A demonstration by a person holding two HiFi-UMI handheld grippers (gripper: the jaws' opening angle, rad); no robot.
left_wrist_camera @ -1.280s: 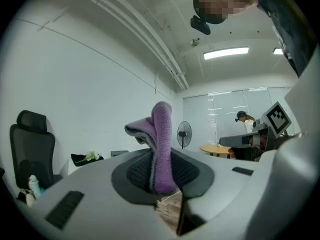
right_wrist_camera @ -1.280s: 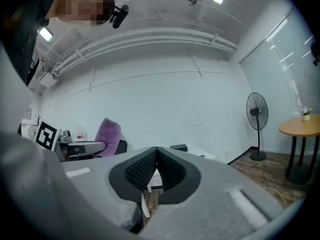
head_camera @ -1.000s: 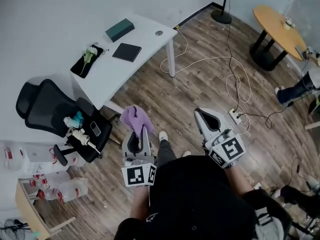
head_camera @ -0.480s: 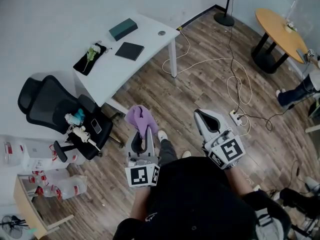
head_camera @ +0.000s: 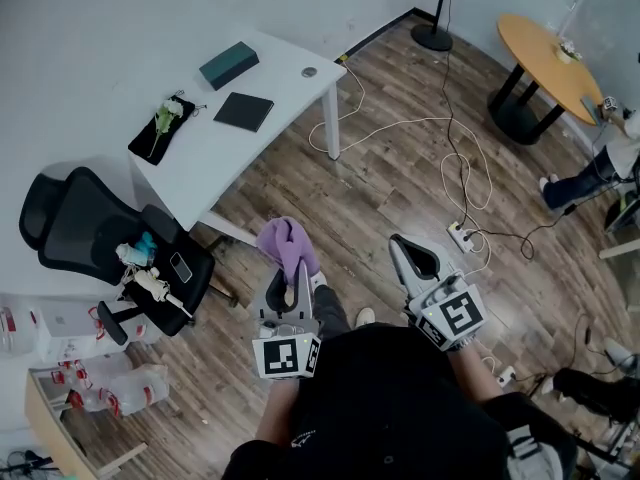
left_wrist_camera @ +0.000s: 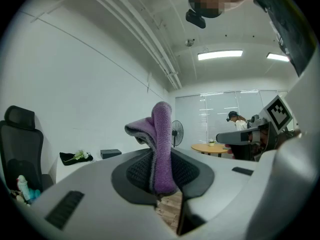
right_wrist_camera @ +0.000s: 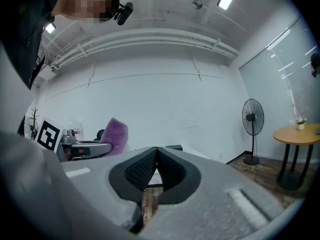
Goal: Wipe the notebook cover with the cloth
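Currently, the white table (head_camera: pixel 270 88) carries a black tray (head_camera: pixel 147 141) holding a flower sprig (head_camera: pixel 165 118), with the dark notebook (head_camera: pixel 243 111) beside it. The left gripper (head_camera: pixel 288 273) has its jaws clamped on the purple cloth (head_camera: pixel 288 243), well apart from the notebook. The right gripper (head_camera: pixel 412 253) has its jaws pressed together, empty.

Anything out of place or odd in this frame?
Loose white cables sprawl across the floor, and small items clutter the office chair seat. The notebook lies flat on the table. The left gripper grips the cloth normally.
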